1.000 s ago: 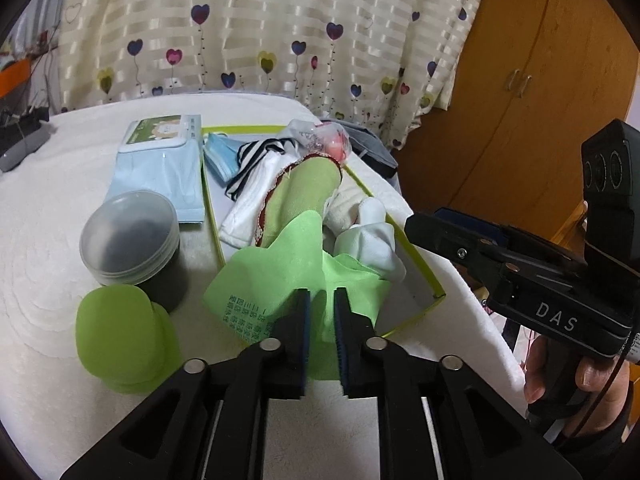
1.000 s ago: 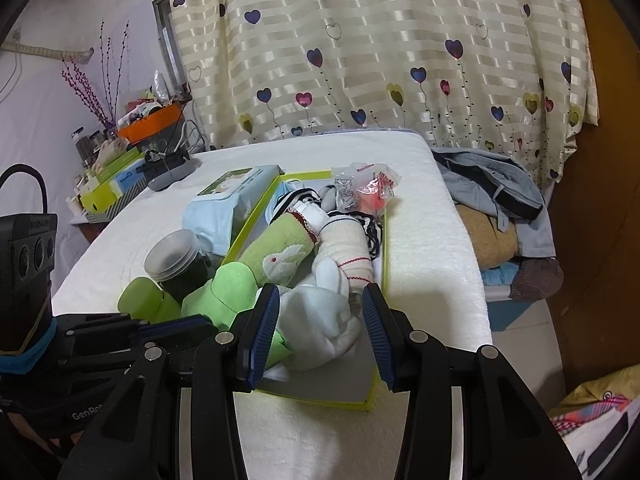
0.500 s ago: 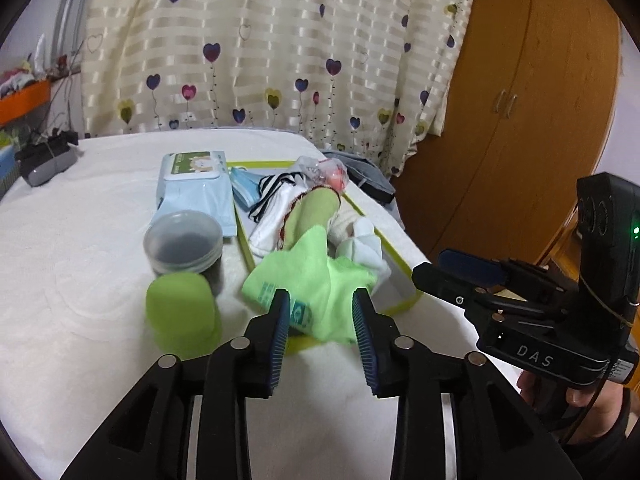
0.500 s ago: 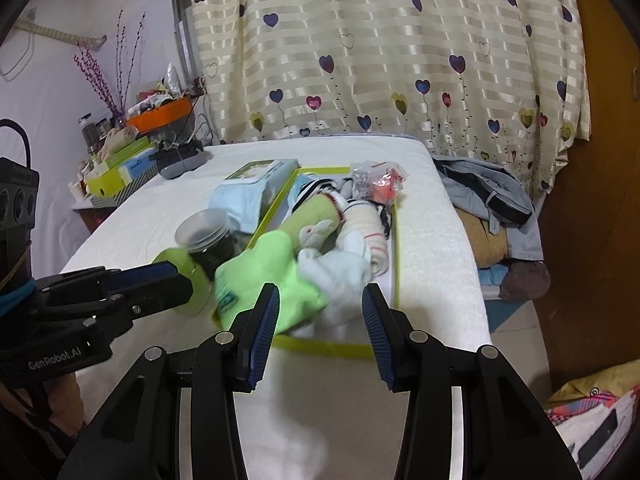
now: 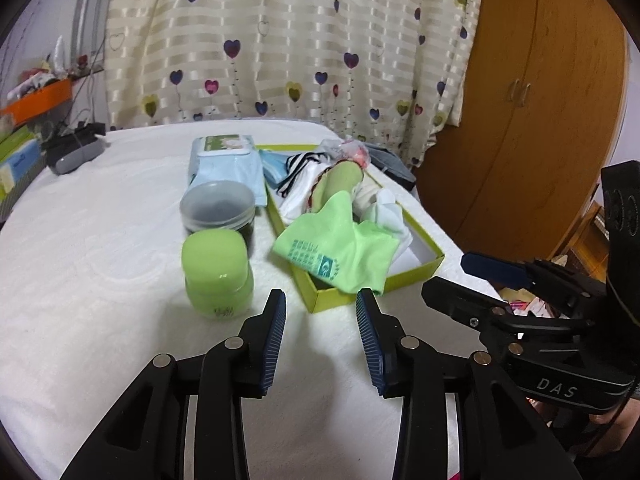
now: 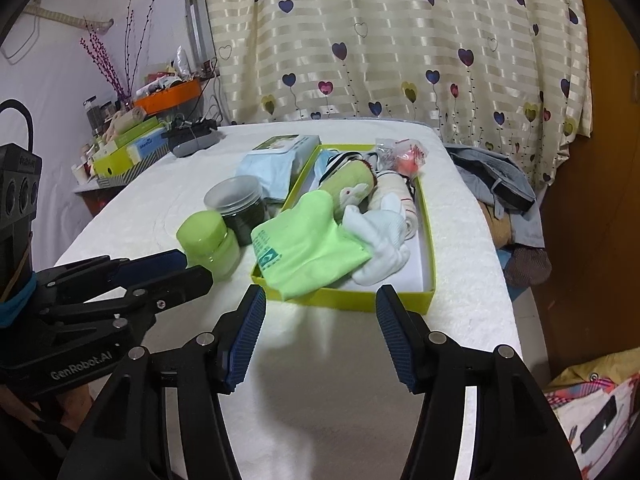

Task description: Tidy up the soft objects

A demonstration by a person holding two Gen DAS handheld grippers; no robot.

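Observation:
A yellow-green shallow box (image 5: 420,266) (image 6: 424,216) on the white table holds soft things: a bright green cloth (image 5: 340,248) (image 6: 308,248) draped over its near left rim, white socks (image 5: 386,212) (image 6: 380,236), a green rolled sock (image 5: 340,180) (image 6: 352,184) and striped socks (image 5: 298,164). My left gripper (image 5: 320,320) is open and empty, just short of the box's near corner. My right gripper (image 6: 320,320) is open and empty, in front of the box. Each gripper shows in the other's view, the right one (image 5: 504,280), the left one (image 6: 160,268).
A green-lidded jar (image 5: 216,268) (image 6: 208,240) and a dark jar with a clear lid (image 5: 218,208) (image 6: 236,204) stand left of the box. A blue wipes pack (image 5: 226,164) (image 6: 276,160) lies behind them. Clothes (image 6: 496,184) hang off the table's right edge. A wardrobe (image 5: 520,100) stands right.
My left gripper let go of the green cloth, opened and pulled back from the box. The cloth now lies over the box rim. My right gripper also pulled back, still open.

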